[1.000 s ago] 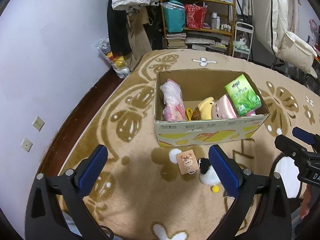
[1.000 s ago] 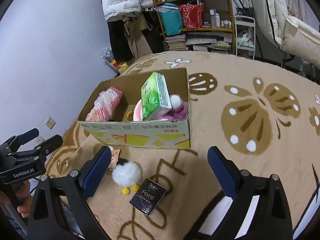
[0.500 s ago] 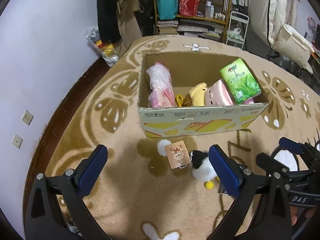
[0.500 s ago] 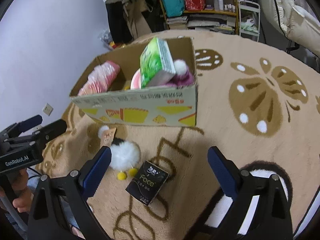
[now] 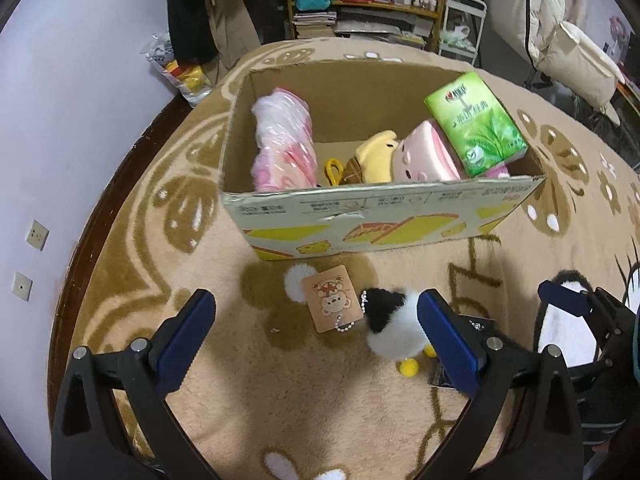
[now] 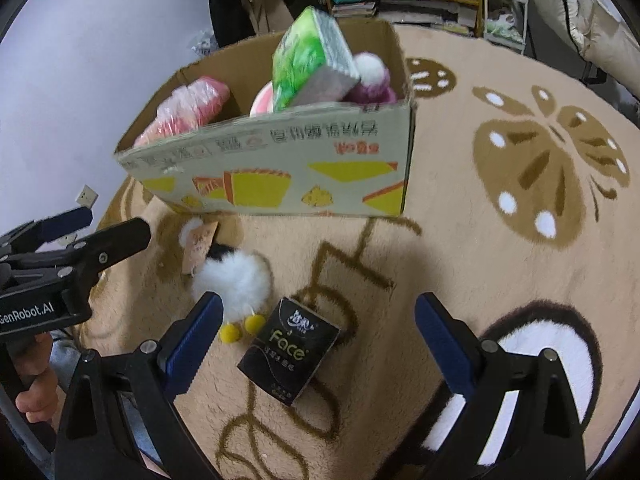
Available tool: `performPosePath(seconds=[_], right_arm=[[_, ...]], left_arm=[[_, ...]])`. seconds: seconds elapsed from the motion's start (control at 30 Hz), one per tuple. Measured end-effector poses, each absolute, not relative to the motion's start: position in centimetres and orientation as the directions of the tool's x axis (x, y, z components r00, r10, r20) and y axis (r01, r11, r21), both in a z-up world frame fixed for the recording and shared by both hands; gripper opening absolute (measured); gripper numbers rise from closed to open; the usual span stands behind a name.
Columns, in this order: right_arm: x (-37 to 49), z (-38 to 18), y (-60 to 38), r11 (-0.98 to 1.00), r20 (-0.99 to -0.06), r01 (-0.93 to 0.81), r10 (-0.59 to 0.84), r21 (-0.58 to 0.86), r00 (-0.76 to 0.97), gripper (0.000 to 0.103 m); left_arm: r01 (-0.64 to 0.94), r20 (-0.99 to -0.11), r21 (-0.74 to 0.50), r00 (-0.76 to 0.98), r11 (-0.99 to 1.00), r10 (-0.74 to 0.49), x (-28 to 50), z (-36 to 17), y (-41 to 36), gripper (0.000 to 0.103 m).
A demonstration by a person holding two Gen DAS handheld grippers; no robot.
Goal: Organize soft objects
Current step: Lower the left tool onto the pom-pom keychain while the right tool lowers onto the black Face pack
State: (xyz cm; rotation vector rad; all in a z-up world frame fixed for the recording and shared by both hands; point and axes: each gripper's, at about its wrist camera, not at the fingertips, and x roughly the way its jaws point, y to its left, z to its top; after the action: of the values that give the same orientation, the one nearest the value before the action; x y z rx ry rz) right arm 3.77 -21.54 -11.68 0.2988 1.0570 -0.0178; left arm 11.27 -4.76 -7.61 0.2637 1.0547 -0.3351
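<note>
Both grippers, left and right, are held agape, empty, over the rug. Cardboard box stands ahead; plush keychain nearest. Black tissue pack is fully seen only by the right wrist.

The left wrist view looks down and forward from low over the carpet, facing the long printed side of the cardboard box and into its open top. The right wrist view sits nearer the floor, further right, facing the box's corner. Both share the box, the fluffy toy and the black tissue pack; each catches the other tool at its edge.
</note>
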Motion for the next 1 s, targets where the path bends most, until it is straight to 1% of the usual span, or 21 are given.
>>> performPosePath(seconds=[0.27,0.53,0.7,0.73,0.77,0.83,0.9,1.0], right_arm=[[4.4,-13.2,-20.7,0.965,-0.888,0.132,0.15,0.228,0.435,0.101],[5.0,-15.0,-19.8,0.968,-0.912,0.113,0.168,0.224,0.374,0.101],[5.4,-16.2,-19.1,0.973,-0.931,0.099,0.164,0.206,0.326,0.1],[5.4,-16.4,-19.0,0.976,-0.935,0.097,0.157,0.196,0.317,0.099],[5.5,-16.6,-18.8,0.977,-0.939,0.096,0.151,0.189,0.309,0.096],[5.7,-16.8,-18.8,0.979,-0.944,0.095,0.143,0.178,0.297,0.094],[5.8,-16.8,-18.8,0.98,-0.944,0.096,0.141,0.177,0.299,0.087],[5.8,-16.8,-18.9,0.98,-0.945,0.105,0.129,0.168,0.3,0.081]], left_arm=[[0.393,-0.909,0.04,0.397,0.919,-0.13,12.0,-9.6,-5.4,0.1],[0.418,-0.935,-0.032,0.308,0.908,-0.175,12.7,-11.2,-5.9,0.1],[0.432,-0.948,-0.034,0.271,0.901,-0.165,12.8,-12.4,-6.6,0.1],[0.435,-0.951,-0.033,0.262,0.9,-0.162,12.8,-12.7,-6.7,0.1],[0.437,-0.953,-0.035,0.256,0.899,-0.162,12.8,-12.9,-6.9,0.1],[0.439,-0.957,-0.035,0.244,0.898,-0.156,12.9,-13.3,-7.3,0.1],[0.441,-0.96,-0.031,0.238,0.897,-0.15,13.0,-13.7,-7.5,0.1],[0.44,-0.961,-0.02,0.24,0.898,-0.138,13.0,-14.2,-7.8,0.1]])
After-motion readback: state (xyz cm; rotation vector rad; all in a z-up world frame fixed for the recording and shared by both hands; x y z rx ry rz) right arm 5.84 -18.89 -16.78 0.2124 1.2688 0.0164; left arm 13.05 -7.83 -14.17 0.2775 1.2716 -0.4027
